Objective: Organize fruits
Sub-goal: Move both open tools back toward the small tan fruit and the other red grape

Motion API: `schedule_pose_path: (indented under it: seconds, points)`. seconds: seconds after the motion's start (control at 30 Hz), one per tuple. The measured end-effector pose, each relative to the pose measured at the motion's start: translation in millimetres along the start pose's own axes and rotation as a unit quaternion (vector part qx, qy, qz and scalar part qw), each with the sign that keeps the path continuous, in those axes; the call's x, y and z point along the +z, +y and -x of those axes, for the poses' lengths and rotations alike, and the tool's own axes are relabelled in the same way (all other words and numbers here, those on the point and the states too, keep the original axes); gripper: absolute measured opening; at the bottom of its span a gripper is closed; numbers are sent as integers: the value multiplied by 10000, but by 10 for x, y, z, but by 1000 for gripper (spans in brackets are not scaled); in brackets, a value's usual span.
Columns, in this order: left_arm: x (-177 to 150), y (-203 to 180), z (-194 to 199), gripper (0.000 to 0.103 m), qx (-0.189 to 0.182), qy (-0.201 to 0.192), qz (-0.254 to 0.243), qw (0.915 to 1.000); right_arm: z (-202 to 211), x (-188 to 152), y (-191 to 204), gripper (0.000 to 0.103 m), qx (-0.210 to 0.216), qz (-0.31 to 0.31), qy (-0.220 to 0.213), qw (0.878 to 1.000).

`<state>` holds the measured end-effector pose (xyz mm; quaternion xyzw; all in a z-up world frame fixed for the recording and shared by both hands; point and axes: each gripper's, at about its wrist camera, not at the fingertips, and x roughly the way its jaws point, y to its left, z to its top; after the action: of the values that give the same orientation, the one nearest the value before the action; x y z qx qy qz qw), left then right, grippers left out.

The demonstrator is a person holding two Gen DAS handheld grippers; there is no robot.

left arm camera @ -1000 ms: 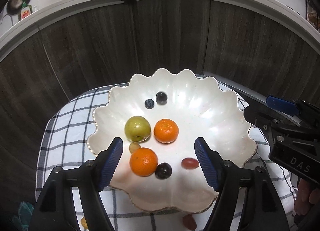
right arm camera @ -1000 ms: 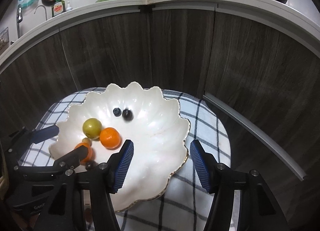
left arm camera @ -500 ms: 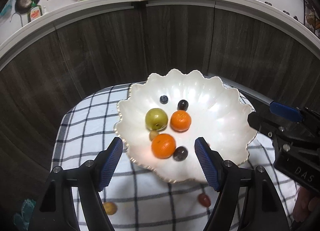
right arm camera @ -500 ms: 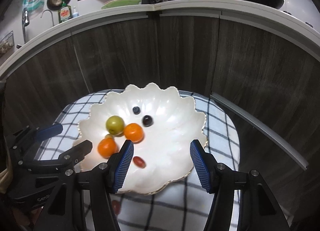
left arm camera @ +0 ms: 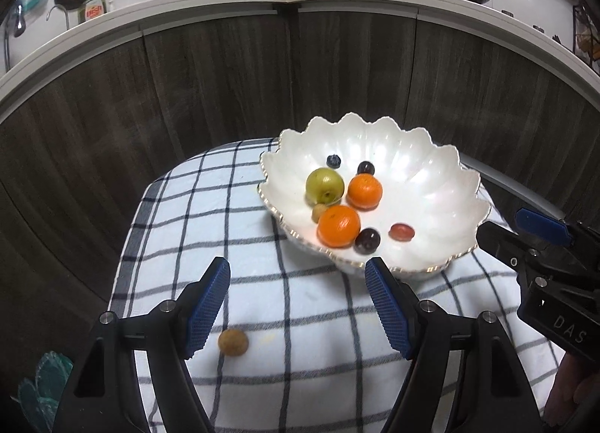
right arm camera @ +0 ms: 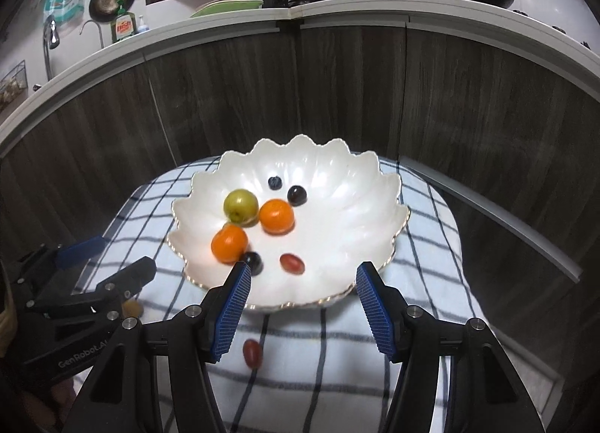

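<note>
A white scalloped bowl [left arm camera: 423,185] [right arm camera: 348,204] stands on a checked cloth. In it lie a green fruit [left arm camera: 324,185] [right arm camera: 240,205], two oranges [left arm camera: 338,226] [left arm camera: 365,191] [right arm camera: 229,244], dark grapes [left arm camera: 367,240], a red grape [left arm camera: 401,231] [right arm camera: 292,263] and a blueberry [left arm camera: 333,160]. A small yellow-brown fruit [left arm camera: 233,342] lies on the cloth near my left gripper [left arm camera: 298,311], which is open and empty. A red grape [right arm camera: 252,353] lies on the cloth by my right gripper [right arm camera: 302,314], also open and empty.
The checked cloth [left arm camera: 300,358] covers a small table against dark wooden panels [left arm camera: 225,76]. Above them a white counter [right arm camera: 337,9] carries a wok, a teapot, knives and a dish-soap bottle. The other gripper shows at each view's edge.
Both grippers have drawn back from the bowl, which now sits farther off. The loose yellow-brown fruit and the loose red grape on the cloth have come into view. Jaw widths are unchanged.
</note>
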<state>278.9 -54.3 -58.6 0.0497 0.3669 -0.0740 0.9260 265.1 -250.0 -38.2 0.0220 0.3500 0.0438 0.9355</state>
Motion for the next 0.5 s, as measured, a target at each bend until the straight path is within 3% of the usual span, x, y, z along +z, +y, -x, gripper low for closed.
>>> schedule_pose_path:
  seconds: [0.5]
  points:
    - [-350,298,54,74,176,29,69,9998,15,-283,373,60,18,292,83,9995]
